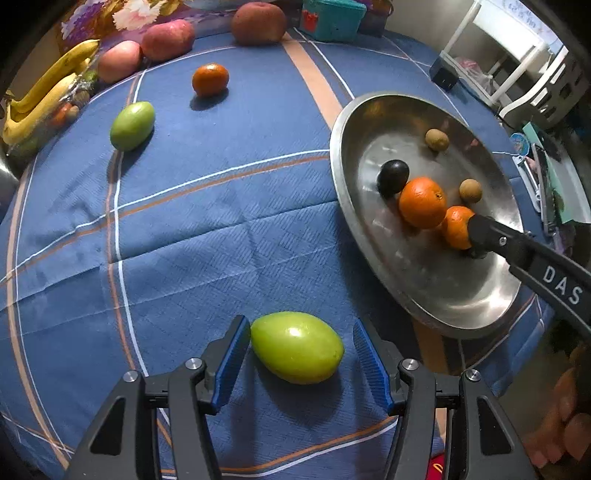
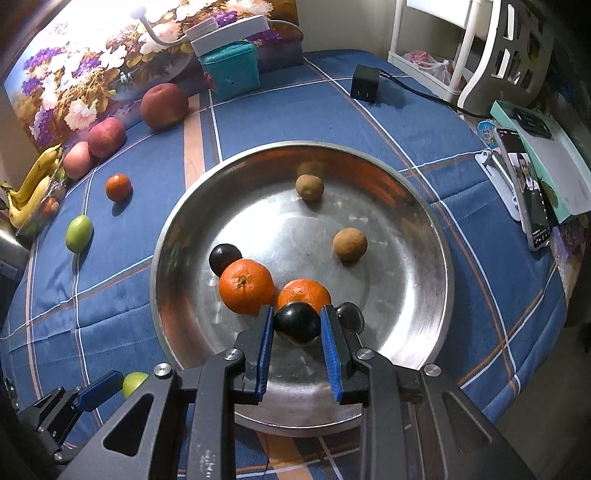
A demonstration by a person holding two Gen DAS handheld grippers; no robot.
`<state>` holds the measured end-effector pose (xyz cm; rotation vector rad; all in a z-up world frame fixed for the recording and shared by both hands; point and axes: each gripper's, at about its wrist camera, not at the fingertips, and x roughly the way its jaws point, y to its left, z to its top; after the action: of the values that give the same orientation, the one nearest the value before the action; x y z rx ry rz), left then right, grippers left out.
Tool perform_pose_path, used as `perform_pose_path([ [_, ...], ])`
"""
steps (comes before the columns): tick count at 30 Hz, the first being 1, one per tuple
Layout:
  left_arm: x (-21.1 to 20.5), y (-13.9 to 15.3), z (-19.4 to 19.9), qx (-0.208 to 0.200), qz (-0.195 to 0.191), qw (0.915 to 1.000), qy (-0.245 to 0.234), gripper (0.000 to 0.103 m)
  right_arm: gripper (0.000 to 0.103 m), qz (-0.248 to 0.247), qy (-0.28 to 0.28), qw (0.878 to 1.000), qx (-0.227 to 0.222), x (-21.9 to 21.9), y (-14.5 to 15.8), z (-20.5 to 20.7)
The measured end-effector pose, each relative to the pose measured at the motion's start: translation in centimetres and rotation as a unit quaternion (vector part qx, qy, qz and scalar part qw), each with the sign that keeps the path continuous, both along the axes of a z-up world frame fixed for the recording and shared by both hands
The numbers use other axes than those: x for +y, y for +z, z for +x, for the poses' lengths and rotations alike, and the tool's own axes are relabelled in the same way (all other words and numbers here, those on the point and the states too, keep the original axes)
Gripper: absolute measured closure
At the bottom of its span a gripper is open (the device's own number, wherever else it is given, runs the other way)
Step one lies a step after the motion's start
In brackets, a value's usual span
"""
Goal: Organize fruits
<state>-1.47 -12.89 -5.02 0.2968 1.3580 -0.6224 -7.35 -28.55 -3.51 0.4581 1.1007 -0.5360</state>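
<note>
My left gripper [image 1: 299,349] is open around a green fruit [image 1: 296,347] that lies on the blue cloth; the left pad is close to it, the right pad apart. My right gripper [image 2: 297,323] is shut on a dark plum [image 2: 297,322] low over the steel plate [image 2: 406,350]. The plate [image 1: 461,291] holds two oranges [image 2: 246,286] [image 2: 304,291], another dark plum [image 2: 224,257] and two brown fruits [image 2: 349,240] [image 2: 309,186]. On the cloth lie a second green fruit [image 1: 132,125] and a small orange [image 1: 209,79].
Bananas [image 1: 40,96], apples [image 1: 120,61] and a brown fruit [image 1: 258,23] line the far left edge. A teal box [image 2: 231,70], a black charger [image 2: 364,88] and a phone on a stand [image 2: 524,188] stand at the back and right.
</note>
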Motion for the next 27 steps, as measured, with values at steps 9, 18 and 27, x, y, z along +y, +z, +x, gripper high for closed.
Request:
perform_pose_path([
  [9, -0.8, -1.0, -0.3, 0.0, 0.002, 1.0, -0.008, 0.045, 0.076, 0.002, 0.003, 1.0, -0.002, -0.2, 0.0, 0.1],
  [18, 0.2, 2.2, 0.9, -0.057, -0.052, 0.9965, 0.033, 0.045, 0.076, 0.008, 0.004, 1.0, 0.0, -0.5, -0.3, 0.3],
  [27, -3.4, 4.0, 1.0, -0.083, -0.109, 0.9906, 0.007, 0.045, 0.076, 0.013, -0.016, 1.0, -0.011, -1.8, -0.3, -0.3],
])
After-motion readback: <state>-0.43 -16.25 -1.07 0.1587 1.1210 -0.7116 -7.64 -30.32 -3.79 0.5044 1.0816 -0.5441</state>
